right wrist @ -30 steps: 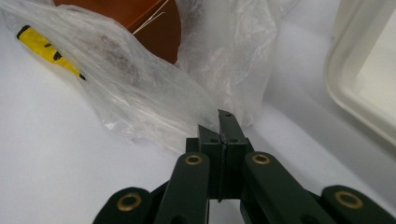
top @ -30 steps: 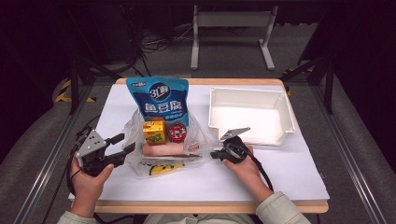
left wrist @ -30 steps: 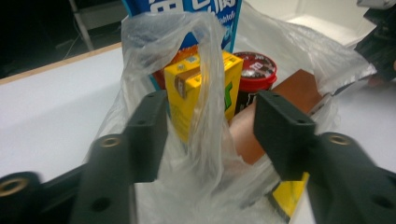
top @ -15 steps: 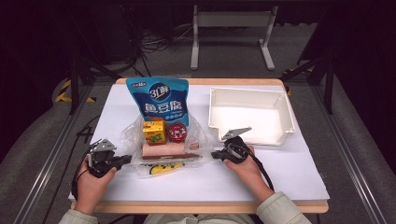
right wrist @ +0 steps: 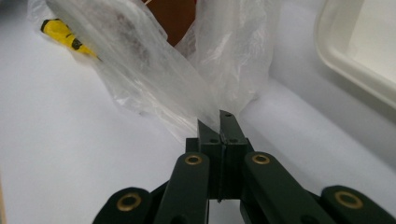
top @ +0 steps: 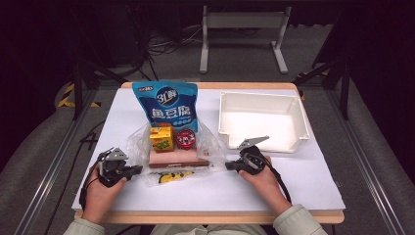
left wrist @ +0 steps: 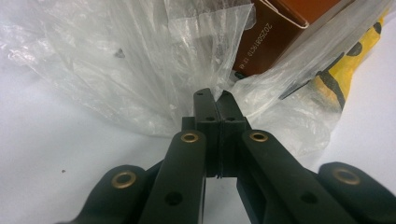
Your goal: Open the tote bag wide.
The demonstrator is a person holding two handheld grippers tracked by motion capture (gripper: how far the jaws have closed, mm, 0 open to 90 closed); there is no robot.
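Both grippers, left (top: 138, 169) and right (top: 229, 166), pinch a clear bag (top: 211, 143) blurring its contents; box (left wrist: 280, 32) code reads partly "2025".

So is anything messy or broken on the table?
Nothing looks broken or spilled. The clear plastic bag lies crumpled and open, pinched at its edges by the left gripper and right gripper. The white bin sits straight.

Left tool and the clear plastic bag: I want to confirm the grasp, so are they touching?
Touching. In the left gripper view, the left tool has its jaws closed with a fold of the clear plastic bag pinched between the tips.
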